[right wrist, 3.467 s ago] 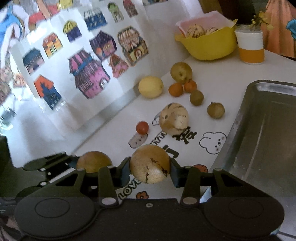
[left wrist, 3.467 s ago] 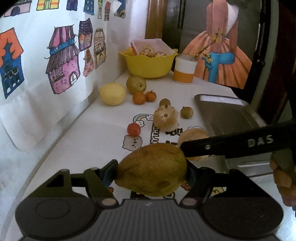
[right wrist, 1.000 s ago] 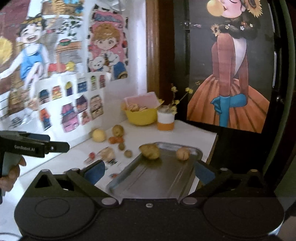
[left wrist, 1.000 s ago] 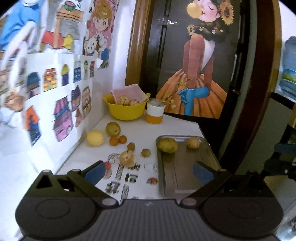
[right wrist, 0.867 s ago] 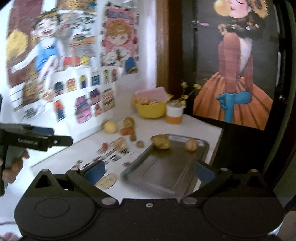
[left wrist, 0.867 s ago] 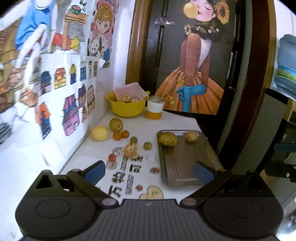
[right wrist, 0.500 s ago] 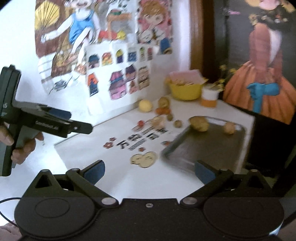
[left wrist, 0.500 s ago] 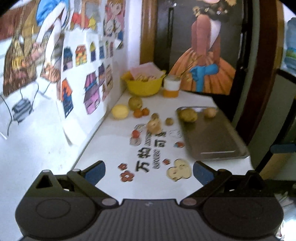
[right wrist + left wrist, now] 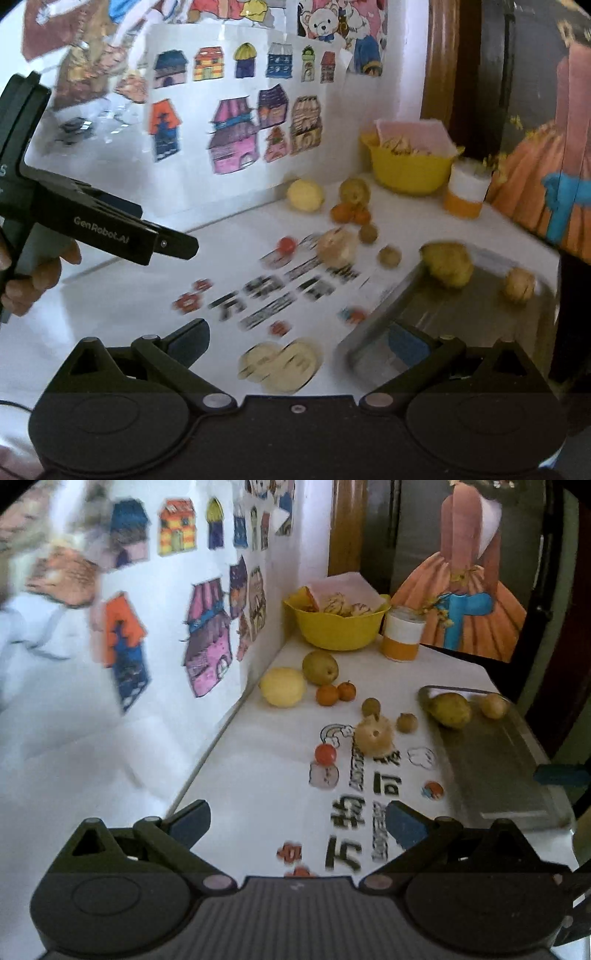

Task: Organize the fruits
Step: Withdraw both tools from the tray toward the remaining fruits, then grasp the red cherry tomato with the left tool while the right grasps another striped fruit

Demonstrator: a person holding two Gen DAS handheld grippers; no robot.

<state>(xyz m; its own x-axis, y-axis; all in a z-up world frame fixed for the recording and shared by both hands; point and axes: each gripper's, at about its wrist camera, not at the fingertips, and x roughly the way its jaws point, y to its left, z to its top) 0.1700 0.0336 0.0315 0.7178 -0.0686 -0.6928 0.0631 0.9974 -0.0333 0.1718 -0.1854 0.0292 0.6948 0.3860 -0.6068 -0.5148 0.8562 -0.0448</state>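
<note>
Both grippers' jaws gape empty; the pear [image 9: 451,709] lies seemingly crosswise at the tray's [image 9: 495,768] far end.

tray [image 9: 388,317] near edge: motion-blurred | table print [image 9: 280,291]: smeared, unreadable | wall pictures [image 9: 66,572]: blurred

Both fruits set down, claws now empty

The pear [image 9: 451,709] and the small round fruit [image 9: 492,705] that sat clamped 3.5 s ago now lie at the far end of the tray [image 9: 495,775], right of frame. The left claw [image 9: 295,821] and right claw [image 9: 295,341] gape wide, pulled back over the tabletop [image 9: 258,775]'s near edge.
</note>
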